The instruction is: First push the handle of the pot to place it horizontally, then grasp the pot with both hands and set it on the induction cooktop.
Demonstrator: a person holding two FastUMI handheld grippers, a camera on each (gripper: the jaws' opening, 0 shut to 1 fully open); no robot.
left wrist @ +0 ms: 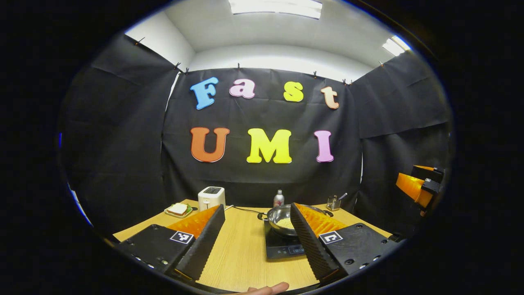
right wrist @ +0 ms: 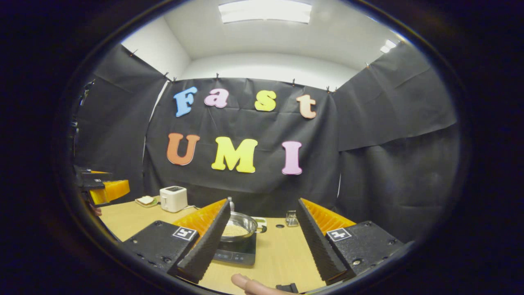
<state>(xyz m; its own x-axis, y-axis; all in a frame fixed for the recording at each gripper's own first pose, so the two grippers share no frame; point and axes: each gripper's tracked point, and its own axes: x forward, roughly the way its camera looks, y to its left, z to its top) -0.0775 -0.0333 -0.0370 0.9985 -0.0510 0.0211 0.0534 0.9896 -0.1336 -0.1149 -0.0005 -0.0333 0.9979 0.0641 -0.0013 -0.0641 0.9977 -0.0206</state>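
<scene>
Sitting on the induction cooktop (left wrist: 282,246), the pot (left wrist: 282,219) holds pale grains, so it is probably heavy and slick-sided steel, best taken by its two small side handles. Both the left gripper (left wrist: 258,239) and right gripper (right wrist: 262,241) are spread wide, grasping nothing, back from the cooktop. Behind the cooktop stand a bottle (left wrist: 278,198) and jar (left wrist: 333,203); a toaster (left wrist: 211,197) stands well left.
</scene>
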